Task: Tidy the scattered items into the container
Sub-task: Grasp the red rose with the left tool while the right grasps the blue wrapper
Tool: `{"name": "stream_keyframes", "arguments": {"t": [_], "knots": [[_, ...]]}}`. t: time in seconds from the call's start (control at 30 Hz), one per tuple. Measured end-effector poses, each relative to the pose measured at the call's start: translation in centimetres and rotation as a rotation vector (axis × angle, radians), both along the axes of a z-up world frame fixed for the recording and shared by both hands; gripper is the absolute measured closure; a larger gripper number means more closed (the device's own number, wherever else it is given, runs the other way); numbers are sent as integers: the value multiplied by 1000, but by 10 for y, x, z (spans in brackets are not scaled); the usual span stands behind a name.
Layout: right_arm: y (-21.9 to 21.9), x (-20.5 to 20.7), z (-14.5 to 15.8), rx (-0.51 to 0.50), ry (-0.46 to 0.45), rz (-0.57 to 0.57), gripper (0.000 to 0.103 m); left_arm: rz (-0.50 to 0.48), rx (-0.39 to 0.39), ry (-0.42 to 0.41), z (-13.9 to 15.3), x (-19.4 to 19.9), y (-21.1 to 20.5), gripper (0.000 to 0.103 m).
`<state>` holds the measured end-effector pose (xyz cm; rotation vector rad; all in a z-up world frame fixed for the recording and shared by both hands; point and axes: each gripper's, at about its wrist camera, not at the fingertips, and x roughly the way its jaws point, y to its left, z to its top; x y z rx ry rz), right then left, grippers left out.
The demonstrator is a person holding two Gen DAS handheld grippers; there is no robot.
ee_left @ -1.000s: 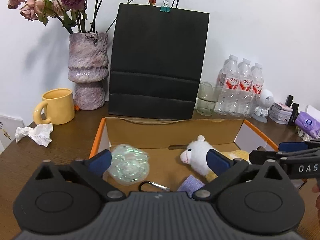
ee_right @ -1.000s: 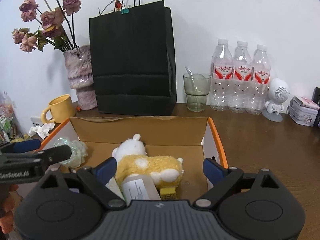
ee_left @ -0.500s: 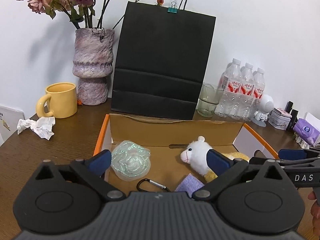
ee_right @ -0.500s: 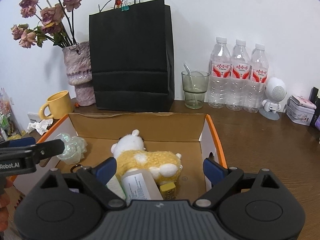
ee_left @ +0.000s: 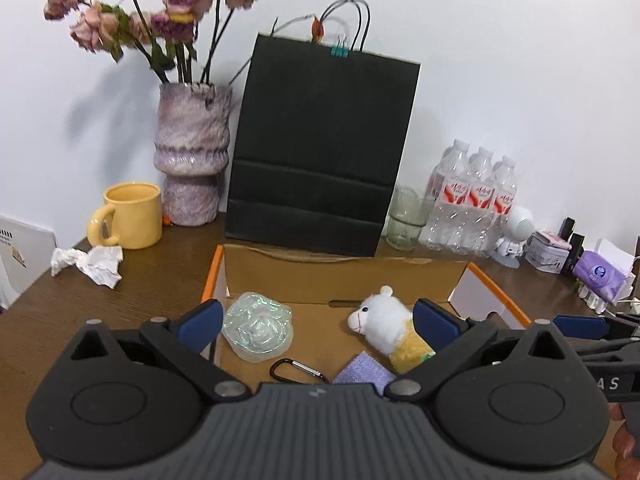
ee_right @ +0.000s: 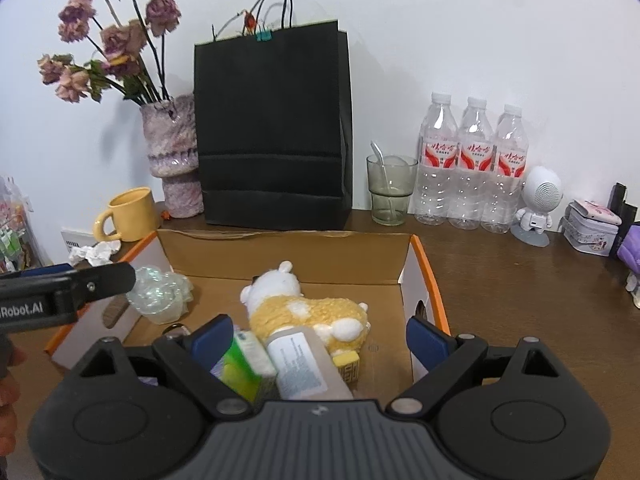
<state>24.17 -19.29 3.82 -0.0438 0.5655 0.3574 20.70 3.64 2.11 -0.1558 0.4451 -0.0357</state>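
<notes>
An open cardboard box (ee_left: pixel 344 276) (ee_right: pixel 280 256) with orange edges sits in front of me on the brown table. Inside lie a clear iridescent rose-shaped item (ee_left: pixel 258 330) (ee_right: pixel 160 294), a white and yellow plush sheep (ee_left: pixel 390 326) (ee_right: pixel 308 308), a black carabiner (ee_left: pixel 298 370) and a purple cloth (ee_left: pixel 362 374). The right wrist view also shows a labelled bottle (ee_right: pixel 302 364), a green carton (ee_right: pixel 242 364) and a small yellow block (ee_right: pixel 347 364) in the box. My left gripper (ee_left: pixel 318 318) is open above the box's near left part, empty. My right gripper (ee_right: pixel 318 330) is open over the near right part, empty.
Behind the box stand a black paper bag (ee_left: pixel 320 152), a vase of dried roses (ee_left: pixel 192 156), a yellow mug (ee_left: pixel 130 222), a glass (ee_right: pixel 390 190) and three water bottles (ee_right: pixel 472 164). Crumpled paper (ee_left: pixel 90 264) lies at the left. A white figurine (ee_right: pixel 538 206) and tins are at the right.
Both grippers have risen and drawn back a little from the box, still open. The iridescent item, blurred a second ago, now lies still in the box's left corner.
</notes>
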Motion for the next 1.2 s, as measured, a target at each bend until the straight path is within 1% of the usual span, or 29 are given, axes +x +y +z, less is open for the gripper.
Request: {"name": "stream_keyframes", "arguments": {"t": [0.17, 0.33, 0.47, 0.6, 0.7, 0.8, 0.9, 1.0, 1.1, 1.2], "knots": [[-14, -35, 10, 5, -37, -17, 9, -3, 7, -1, 11, -27, 6, 0], [-30, -61, 6, -19, -50, -37, 9, 1, 39, -5, 13, -58, 18, 0], [-38, -77, -8, -53, -38, -38, 9, -7, 68, 5, 7, -77, 27, 0], [-39, -89, -32, -73, -5, -31, 9, -14, 84, 36, -4, -91, 35, 0], [-34, -93, -54, -72, 26, -28, 9, -25, 100, 63, -18, -98, 36, 0], [-27, -91, -70, -49, 64, -30, 9, -32, 111, 114, -38, -96, 33, 0], [-15, -85, -76, -61, 80, -28, 9, -42, 106, 162, -55, -87, 28, 0], [-4, -75, -74, -74, 74, -21, 10, -49, 100, 182, -62, -77, 27, 0], [2, -60, -75, -58, 114, -18, 11, -29, 94, 195, -65, -66, 26, 0], [11, -49, -82, -58, 156, -24, 13, -1, 81, 224, -71, -56, 27, 4]]}}
